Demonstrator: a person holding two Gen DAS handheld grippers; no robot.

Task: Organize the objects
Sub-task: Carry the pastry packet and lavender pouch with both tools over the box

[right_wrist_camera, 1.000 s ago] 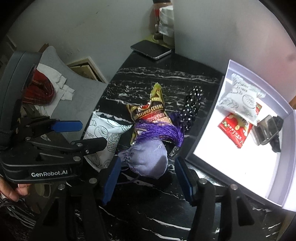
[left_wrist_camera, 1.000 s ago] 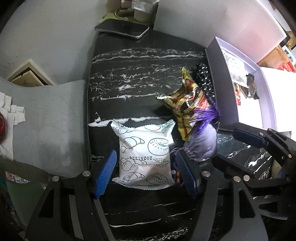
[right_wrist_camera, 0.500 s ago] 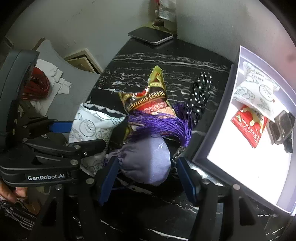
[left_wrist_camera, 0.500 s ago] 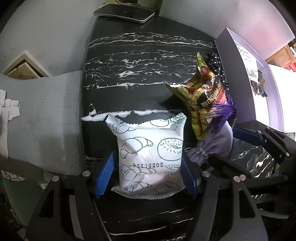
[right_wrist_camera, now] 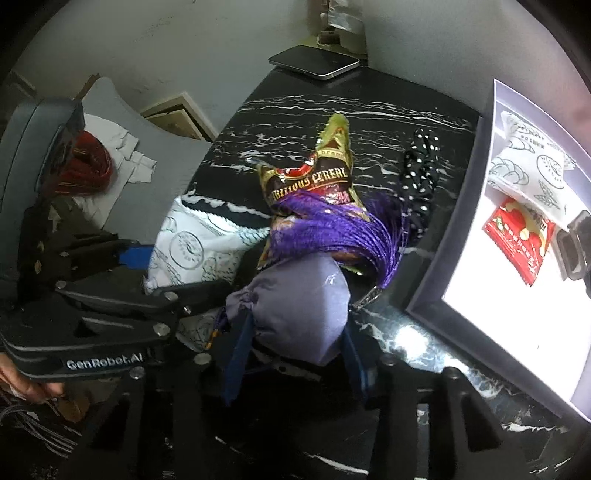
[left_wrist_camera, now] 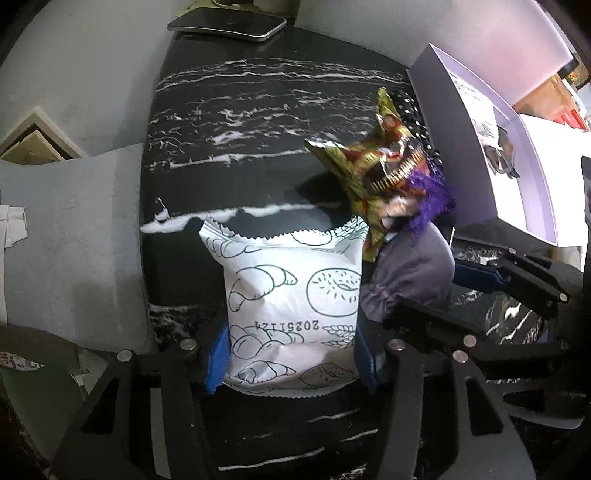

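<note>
My left gripper (left_wrist_camera: 290,360) is shut on a white snack packet (left_wrist_camera: 291,295) printed with bread drawings, lying on the black marble table (left_wrist_camera: 258,110). My right gripper (right_wrist_camera: 295,350) is shut on a lilac drawstring pouch (right_wrist_camera: 299,310) with a purple tassel (right_wrist_camera: 332,229). The pouch also shows in the left wrist view (left_wrist_camera: 410,273). A gold and brown cereal packet (right_wrist_camera: 317,177) lies just beyond the pouch, under the tassel. A black polka-dot cloth (right_wrist_camera: 421,177) lies beside it. The left gripper body (right_wrist_camera: 92,295) and the white packet (right_wrist_camera: 195,243) show at left in the right wrist view.
An open white box (right_wrist_camera: 458,206) with a lilac rim stands at right; it holds a white packet (right_wrist_camera: 528,170), a red packet (right_wrist_camera: 517,236) and a dark object (right_wrist_camera: 572,247). A flat dark device (left_wrist_camera: 229,24) lies at the table's far end. A grey chair (left_wrist_camera: 66,221) stands at left.
Both grippers moved forward and closed: the left one onto the white snack packet, the right one onto the lilac pouch.
</note>
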